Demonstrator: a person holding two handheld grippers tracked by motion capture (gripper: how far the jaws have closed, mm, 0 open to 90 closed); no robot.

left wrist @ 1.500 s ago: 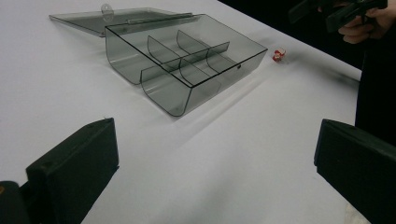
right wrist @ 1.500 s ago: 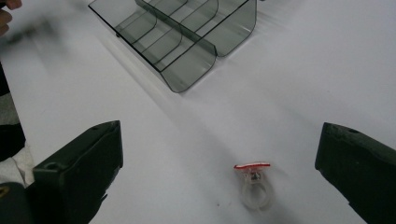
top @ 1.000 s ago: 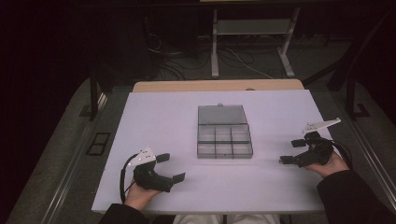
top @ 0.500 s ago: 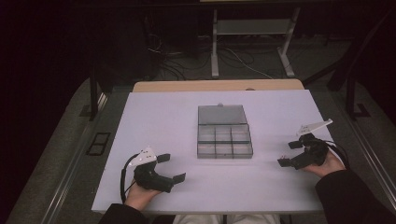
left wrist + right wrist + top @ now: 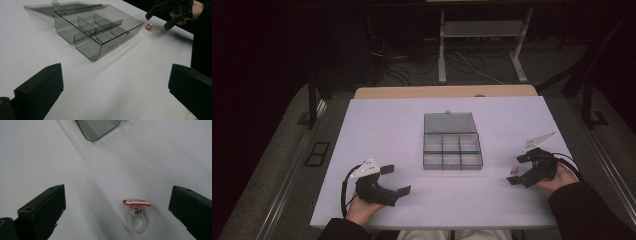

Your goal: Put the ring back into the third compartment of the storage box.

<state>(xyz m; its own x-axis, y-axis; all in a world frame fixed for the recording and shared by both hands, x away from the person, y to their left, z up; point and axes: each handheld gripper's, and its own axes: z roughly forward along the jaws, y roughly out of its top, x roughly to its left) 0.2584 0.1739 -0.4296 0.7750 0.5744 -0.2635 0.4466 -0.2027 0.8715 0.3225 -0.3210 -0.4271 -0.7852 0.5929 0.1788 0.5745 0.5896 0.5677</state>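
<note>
A small toy ring [image 5: 136, 213] lies on the smooth white bench [image 5: 387, 130], near the right edge and well right of the box [image 5: 452, 148]. The ring has a clear plastic band, a small dark bead above it, and a flat red-and-white top. In the right gripper view it sits between the two black fingers, nearer the right one, touching neither.

The right gripper [image 5: 518, 171] hovers just beside the ring, fingers spread wide and released, holding nothing. Its fingers [image 5: 41, 213] are blocky, matte and dark, each with a small round hole near the tip.

The box is smoky grey translucent plastic, rectangular with rounded lower corners, split by thin dividers into six compartments. Its flat lid [image 5: 57, 6] lies folded open behind it on the bench, a small tab at its far edge.

The left gripper [image 5: 395, 180] rests low at the near left of the bench, well apart from the box, fingers open and empty. A black cable loops from it beside the hand [image 5: 359, 209].
</note>
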